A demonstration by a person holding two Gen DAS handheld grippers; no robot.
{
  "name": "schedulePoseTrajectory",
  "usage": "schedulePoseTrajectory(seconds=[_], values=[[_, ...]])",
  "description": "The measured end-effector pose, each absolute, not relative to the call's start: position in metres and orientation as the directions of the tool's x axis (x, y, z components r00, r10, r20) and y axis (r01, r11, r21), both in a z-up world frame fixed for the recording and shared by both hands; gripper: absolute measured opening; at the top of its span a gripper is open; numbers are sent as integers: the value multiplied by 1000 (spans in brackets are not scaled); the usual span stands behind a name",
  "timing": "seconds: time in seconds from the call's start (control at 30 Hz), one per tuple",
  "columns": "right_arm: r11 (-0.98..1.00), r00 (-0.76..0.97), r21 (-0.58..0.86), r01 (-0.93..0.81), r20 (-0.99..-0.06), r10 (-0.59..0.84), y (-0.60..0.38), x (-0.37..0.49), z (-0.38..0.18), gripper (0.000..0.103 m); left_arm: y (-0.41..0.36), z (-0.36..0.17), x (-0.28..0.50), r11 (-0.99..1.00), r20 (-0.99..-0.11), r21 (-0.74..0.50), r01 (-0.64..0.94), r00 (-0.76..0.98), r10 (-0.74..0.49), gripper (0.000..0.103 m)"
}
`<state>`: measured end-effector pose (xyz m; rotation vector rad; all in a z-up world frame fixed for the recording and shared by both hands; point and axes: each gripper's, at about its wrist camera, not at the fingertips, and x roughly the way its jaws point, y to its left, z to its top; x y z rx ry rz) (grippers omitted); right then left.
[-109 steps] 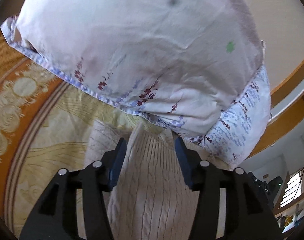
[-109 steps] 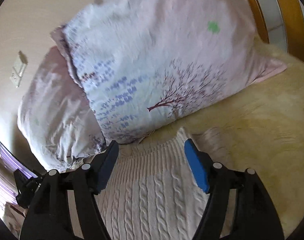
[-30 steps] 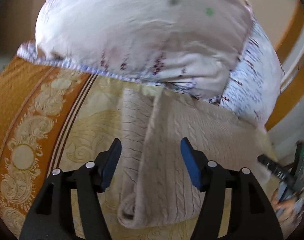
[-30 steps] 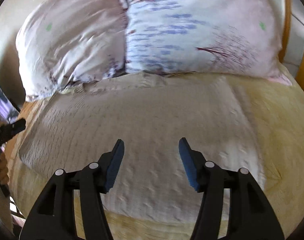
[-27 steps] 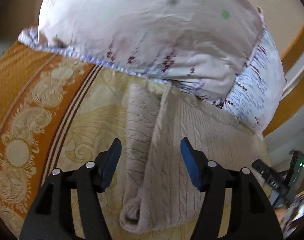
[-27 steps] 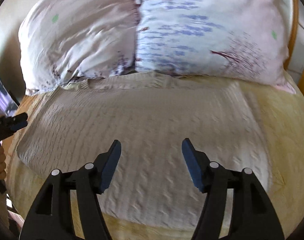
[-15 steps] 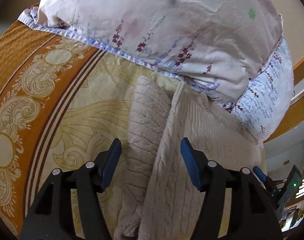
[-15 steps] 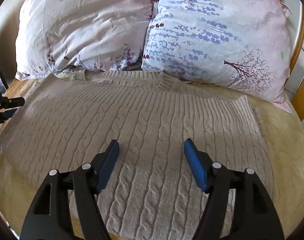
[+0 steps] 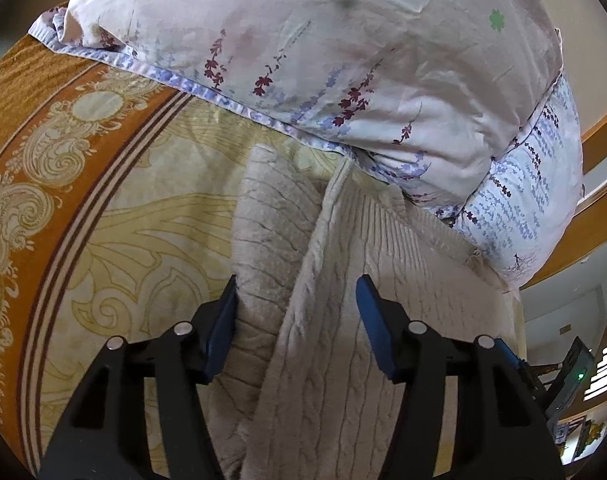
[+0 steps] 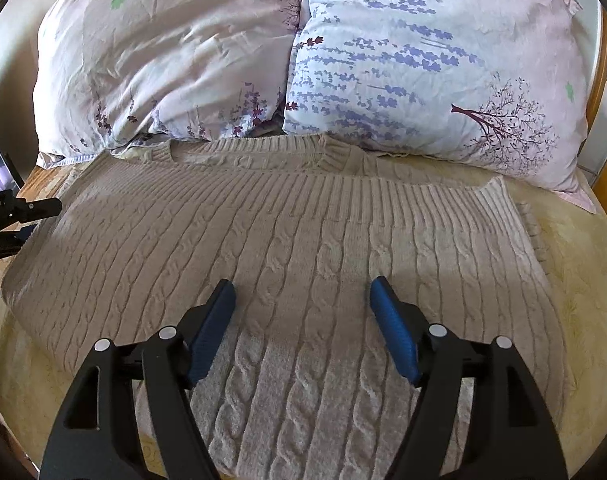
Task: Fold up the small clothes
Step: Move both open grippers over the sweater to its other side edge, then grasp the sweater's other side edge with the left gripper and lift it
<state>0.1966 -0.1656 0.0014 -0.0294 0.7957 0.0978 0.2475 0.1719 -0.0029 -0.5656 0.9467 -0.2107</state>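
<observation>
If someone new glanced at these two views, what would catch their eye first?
A beige cable-knit sweater spread across the bed, its neckline against two floral pillows at the head. Next, the orange patterned border of the bedspread in the left view, beside the sweater's folded edge.

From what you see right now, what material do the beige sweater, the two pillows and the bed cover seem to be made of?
Sweater: thick knit yarn, likely wool or acrylic; cable ridges, ribbed collar, slightly fuzzy, matte.
Left pillow and right pillow: thin woven cloth, possibly cotton, printed with flowers and a tree; fine sharp creases, faint sheen.
Bed cover: soft matte textile in cream and orange with scroll patterns; fibre unclear.
</observation>
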Motion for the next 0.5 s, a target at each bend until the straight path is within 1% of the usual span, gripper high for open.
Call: schedulePoseTrajectory(seconds=[0.03,0.13,0.2,0.3,0.5], values=[[995,696,12,-99,-714,77,-166,197,1,72,171,-3,248,834,-705,-547,-74,577,-411,55],[995,697,13,-99,-713,78,-166,197,1,73,169,-5,248,806,-690,-588,-74,565,-452,45],[995,696,13,-99,-714,78,-166,197,1,73,168,-9,250,780,-678,-621,-80,554,-483,32],[995,696,18,-101,-713,83,-166,196,1,73,168,-11,250,757,-663,-647,-88,555,-502,22],[992,694,61,-112,-710,122,-174,193,4,73,165,7,243,701,-581,-712,-47,600,-550,18]])
